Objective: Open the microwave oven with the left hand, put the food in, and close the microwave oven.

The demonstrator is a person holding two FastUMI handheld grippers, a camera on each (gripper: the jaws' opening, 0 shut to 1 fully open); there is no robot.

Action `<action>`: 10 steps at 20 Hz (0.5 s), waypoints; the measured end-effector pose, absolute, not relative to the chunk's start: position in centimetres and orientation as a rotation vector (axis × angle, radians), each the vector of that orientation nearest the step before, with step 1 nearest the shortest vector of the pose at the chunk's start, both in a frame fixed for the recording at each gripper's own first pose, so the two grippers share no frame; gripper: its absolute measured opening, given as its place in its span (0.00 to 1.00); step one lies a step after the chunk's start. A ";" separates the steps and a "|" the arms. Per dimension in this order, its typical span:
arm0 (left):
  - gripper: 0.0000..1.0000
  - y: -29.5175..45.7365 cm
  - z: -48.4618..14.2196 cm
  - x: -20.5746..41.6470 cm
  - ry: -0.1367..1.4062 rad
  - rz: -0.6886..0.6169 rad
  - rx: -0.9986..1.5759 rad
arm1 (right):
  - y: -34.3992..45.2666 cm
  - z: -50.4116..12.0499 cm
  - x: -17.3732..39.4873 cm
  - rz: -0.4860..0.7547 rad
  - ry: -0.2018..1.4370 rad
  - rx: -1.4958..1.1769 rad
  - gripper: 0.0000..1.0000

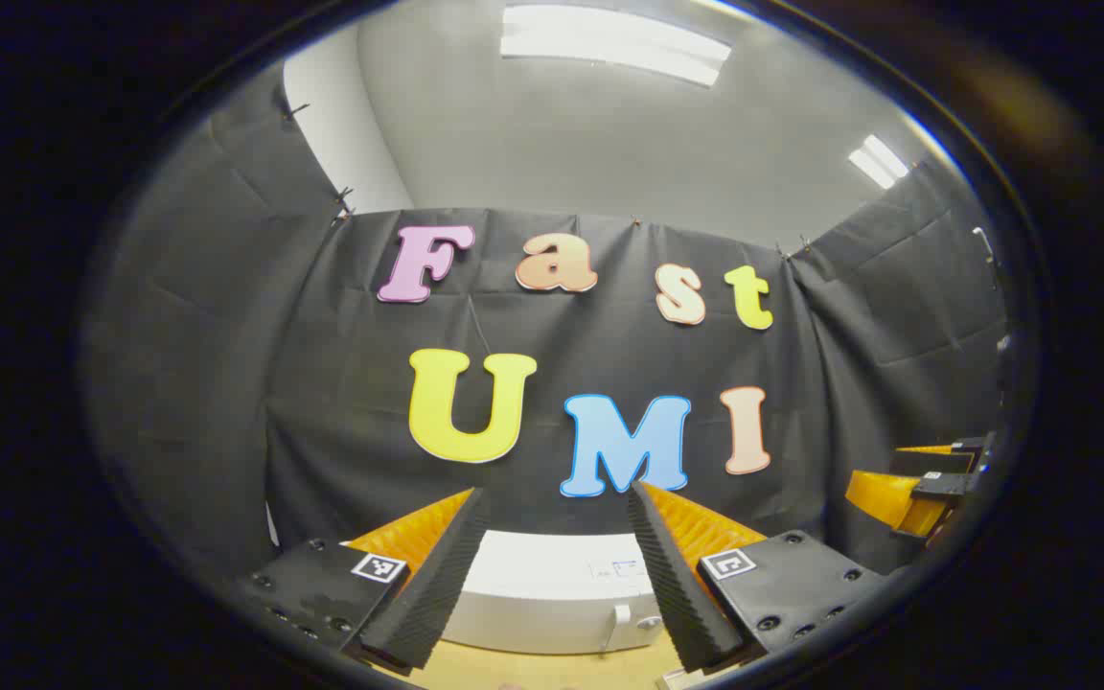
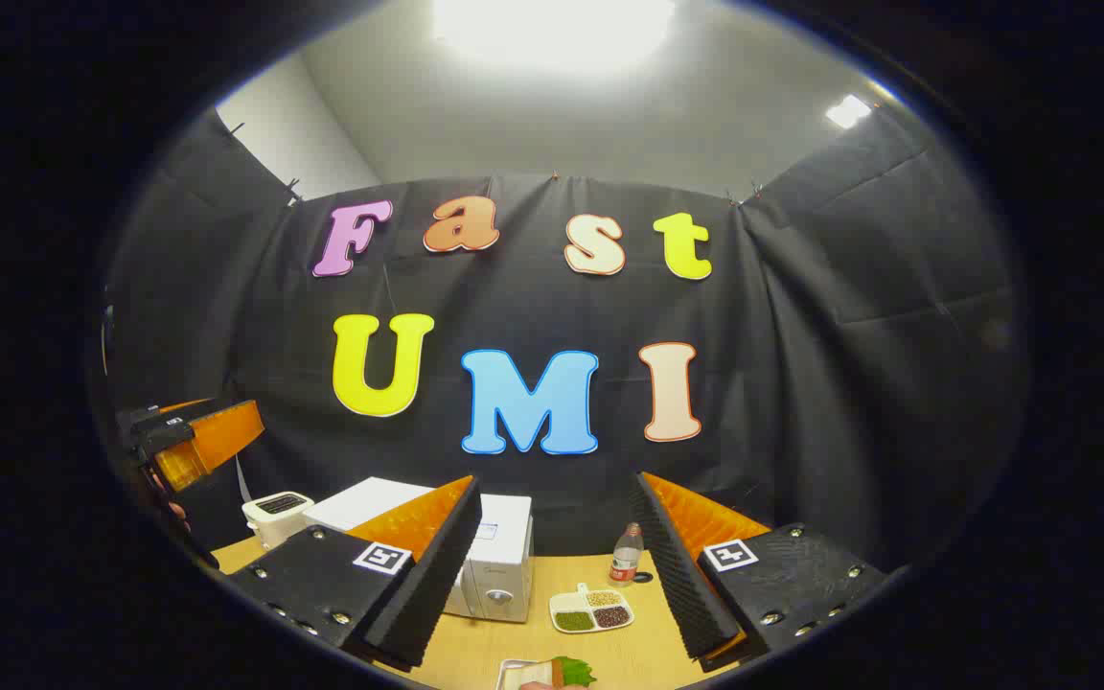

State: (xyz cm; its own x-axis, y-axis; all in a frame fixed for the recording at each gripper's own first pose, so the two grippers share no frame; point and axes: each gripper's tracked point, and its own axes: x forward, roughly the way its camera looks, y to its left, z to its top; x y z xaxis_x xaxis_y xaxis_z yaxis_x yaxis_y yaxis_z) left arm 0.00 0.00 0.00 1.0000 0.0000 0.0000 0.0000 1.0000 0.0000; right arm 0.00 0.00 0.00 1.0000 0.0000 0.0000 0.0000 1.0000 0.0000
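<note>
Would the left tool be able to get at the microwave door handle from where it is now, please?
Probably yes: the left tool is open and aimed at the microwave, door shut, with the handle showing between its fingers and nothing between. How far off is unclear.

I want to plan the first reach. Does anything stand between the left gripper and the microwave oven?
Nothing visible does. In the left gripper view, the left gripper has its jaws apart, and the white microwave oven sits straight ahead on the wooden table, with free space between them.

Glossy white microwave [image 2: 499, 565]; smooth wooden table [image 2: 648, 652]; ribbed matt tool pads [image 2: 437, 575].
</note>
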 end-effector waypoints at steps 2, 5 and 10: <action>0.97 -0.9 -0.4 -0.2 0.014 -0.018 0.008 | -0.3 0.1 0.2 -0.005 -0.001 -0.007 0.95; 0.96 -1.9 -1.0 -0.3 0.039 -0.042 -0.014 | -0.6 0.8 -0.1 -0.013 -0.026 -0.015 0.95; 0.95 -2.1 -1.2 -0.6 0.041 -0.028 -0.060 | -0.6 1.8 -0.2 0.003 -0.061 -0.003 0.95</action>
